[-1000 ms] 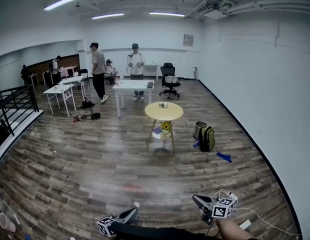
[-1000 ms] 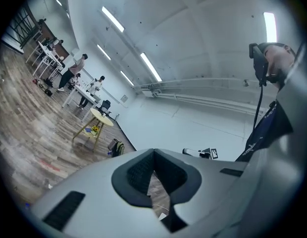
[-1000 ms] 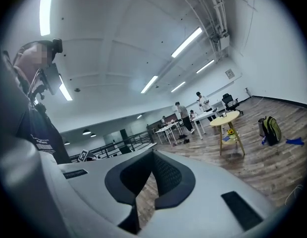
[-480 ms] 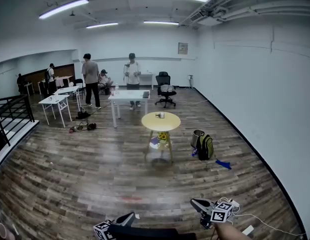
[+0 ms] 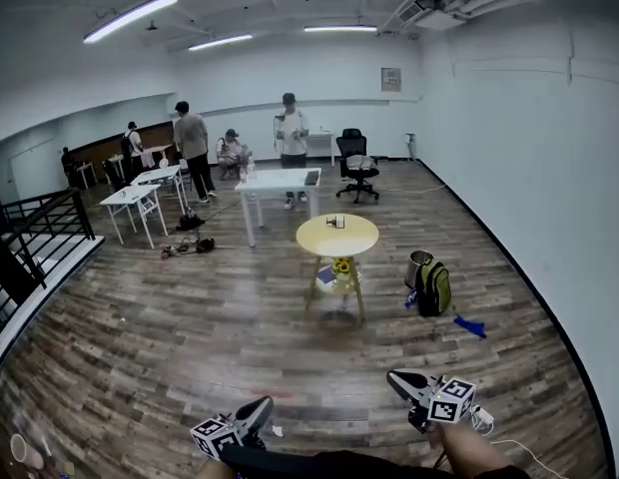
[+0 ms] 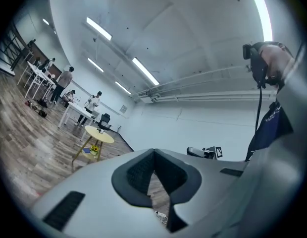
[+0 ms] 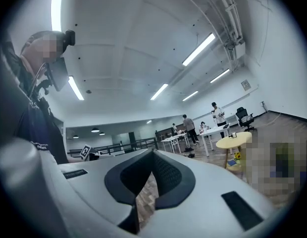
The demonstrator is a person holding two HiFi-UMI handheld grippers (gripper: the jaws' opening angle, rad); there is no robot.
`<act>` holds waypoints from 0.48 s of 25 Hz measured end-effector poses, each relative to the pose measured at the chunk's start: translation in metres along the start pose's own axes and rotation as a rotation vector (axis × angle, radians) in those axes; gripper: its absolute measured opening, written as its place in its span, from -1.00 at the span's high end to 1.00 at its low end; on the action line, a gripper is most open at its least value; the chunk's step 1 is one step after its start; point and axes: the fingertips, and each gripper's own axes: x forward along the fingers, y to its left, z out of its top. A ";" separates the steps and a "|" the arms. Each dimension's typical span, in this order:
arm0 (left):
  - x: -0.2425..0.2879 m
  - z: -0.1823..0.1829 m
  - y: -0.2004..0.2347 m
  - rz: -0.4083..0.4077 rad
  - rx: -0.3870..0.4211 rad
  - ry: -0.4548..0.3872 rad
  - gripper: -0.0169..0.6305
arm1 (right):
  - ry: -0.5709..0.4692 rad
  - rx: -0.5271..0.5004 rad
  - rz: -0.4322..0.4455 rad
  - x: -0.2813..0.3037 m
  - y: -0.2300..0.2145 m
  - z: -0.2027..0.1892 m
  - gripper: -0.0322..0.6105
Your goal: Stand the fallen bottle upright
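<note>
Big open room, wood floor [image 5: 190, 337] everywhere. Left gripper [image 5: 260, 407] and right gripper [image 5: 396, 378] are both clenched tight with nothing in them. Well ahead of both, a round yellow table [image 5: 361, 239] carries a small item [image 5: 334, 222], too tiny to tell if it's the bottle.

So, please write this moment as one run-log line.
left gripper: shut, empty | right gripper: shut, empty | yellow table: far ahead | small thing on it: too small to name

Green backpack [image 5: 435, 287] on wood floor [image 5: 190, 337], black office chair [image 5: 358, 167], white table [image 5: 280, 180], black railing [image 5: 30, 238]
</note>
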 end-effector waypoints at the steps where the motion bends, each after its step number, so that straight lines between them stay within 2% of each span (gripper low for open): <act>1: 0.021 0.003 0.002 0.014 0.017 -0.001 0.85 | -0.006 -0.003 0.003 -0.004 -0.020 0.008 0.88; 8: 0.145 0.020 0.011 0.047 0.100 0.028 0.85 | -0.023 -0.024 -0.064 -0.025 -0.142 0.039 0.88; 12: 0.194 0.035 0.044 0.065 0.131 0.046 0.86 | -0.016 -0.027 -0.122 -0.009 -0.195 0.041 0.88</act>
